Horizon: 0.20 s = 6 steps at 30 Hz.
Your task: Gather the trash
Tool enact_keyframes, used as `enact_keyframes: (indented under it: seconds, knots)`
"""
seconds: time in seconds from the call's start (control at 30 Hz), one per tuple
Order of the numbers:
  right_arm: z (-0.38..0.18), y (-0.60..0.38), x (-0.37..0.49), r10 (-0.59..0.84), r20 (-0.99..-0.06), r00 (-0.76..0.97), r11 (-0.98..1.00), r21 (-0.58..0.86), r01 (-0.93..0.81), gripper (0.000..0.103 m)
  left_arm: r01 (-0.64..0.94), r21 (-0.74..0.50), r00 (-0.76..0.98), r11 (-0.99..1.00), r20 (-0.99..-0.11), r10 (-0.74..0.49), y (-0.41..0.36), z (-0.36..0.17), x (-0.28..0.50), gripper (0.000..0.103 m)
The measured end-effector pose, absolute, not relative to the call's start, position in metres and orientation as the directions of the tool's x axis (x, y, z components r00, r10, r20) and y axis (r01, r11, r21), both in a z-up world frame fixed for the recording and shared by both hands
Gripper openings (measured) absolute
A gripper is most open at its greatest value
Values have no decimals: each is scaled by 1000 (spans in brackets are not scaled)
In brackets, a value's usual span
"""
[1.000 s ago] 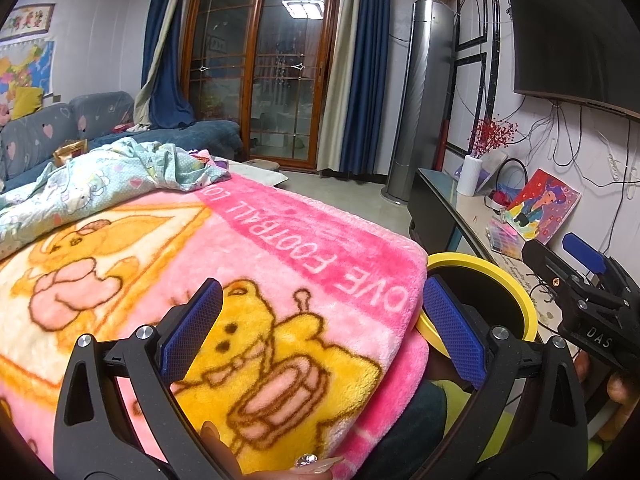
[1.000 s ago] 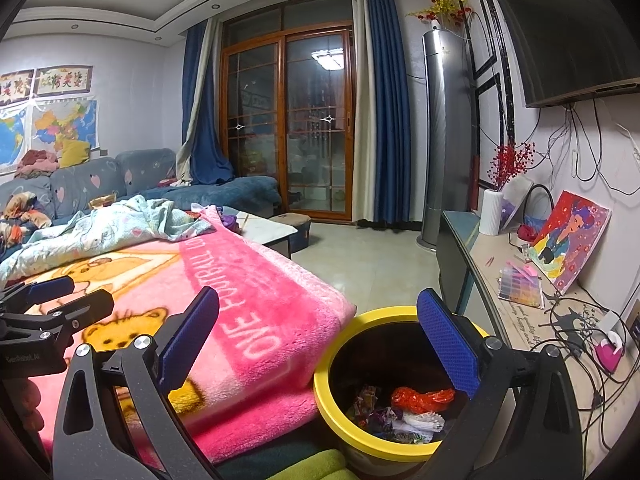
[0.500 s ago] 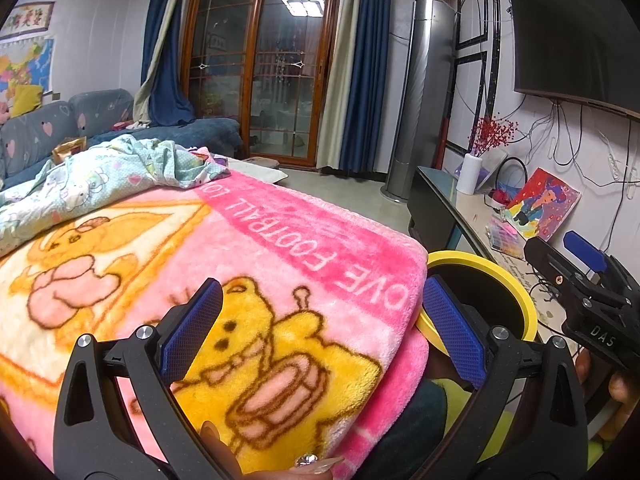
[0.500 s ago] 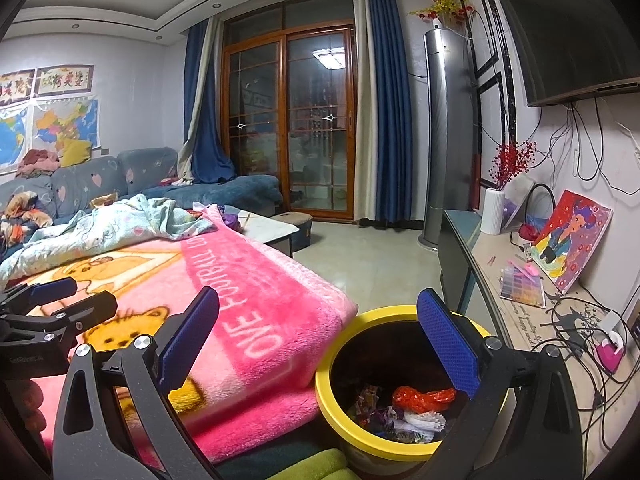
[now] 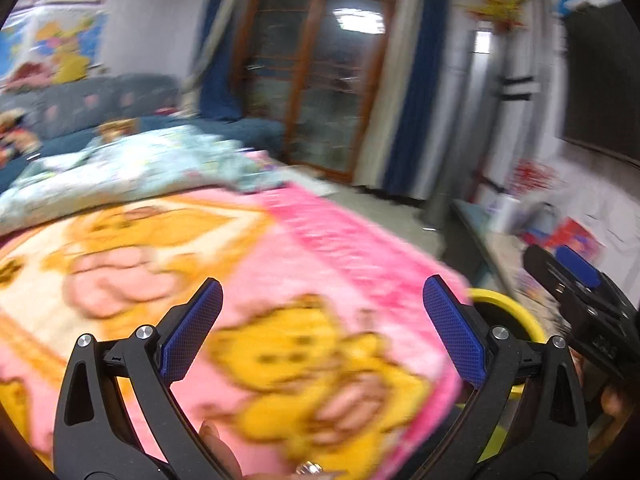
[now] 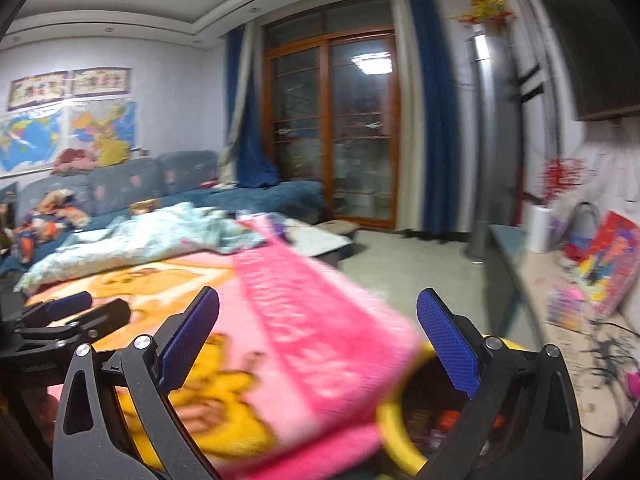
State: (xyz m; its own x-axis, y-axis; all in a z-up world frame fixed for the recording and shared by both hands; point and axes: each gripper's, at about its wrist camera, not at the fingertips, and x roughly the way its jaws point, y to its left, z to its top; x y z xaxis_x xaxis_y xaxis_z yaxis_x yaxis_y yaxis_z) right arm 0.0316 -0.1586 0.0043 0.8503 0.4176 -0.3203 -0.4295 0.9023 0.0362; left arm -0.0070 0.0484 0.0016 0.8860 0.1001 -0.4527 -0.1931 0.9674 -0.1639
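Observation:
A yellow-rimmed trash bin point(image 6: 394, 436) stands low at the right of the pink blanket, with wrappers point(image 6: 446, 420) inside; its rim also shows in the left wrist view point(image 5: 508, 312). My left gripper point(image 5: 322, 336) is open and empty above the pink cartoon blanket point(image 5: 280, 320). My right gripper point(image 6: 318, 340) is open and empty, over the blanket edge and the bin. The right gripper also shows in the left wrist view point(image 5: 576, 280), and the left gripper shows in the right wrist view point(image 6: 80, 312). Both views are blurred.
A light blue quilt point(image 6: 152, 236) lies behind the pink blanket point(image 6: 288, 320). A blue sofa point(image 6: 120, 184) is at the left. A cluttered side table point(image 6: 576, 320) with a paper roll and picture runs along the right wall. A low table point(image 6: 316, 240) stands further off on the floor.
Both cameras have swung up and to the left with motion blur. The bin has slid low and to the right in both views. Both grippers stay open.

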Motion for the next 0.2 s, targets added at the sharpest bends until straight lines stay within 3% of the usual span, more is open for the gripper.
enact_keyframes:
  seconds: [0.17, 0.2]
  knots:
    - [-6, -53, 43, 607, -429, 669, 772, 121, -624, 96, -535, -108, 737, 838, -544, 401, 162, -15, -45, 92]
    - [-15, -16, 44, 632, -495, 597, 735, 137, -664, 96, -593, -89, 688, 800, -572, 446, 183, -20, -52, 92]
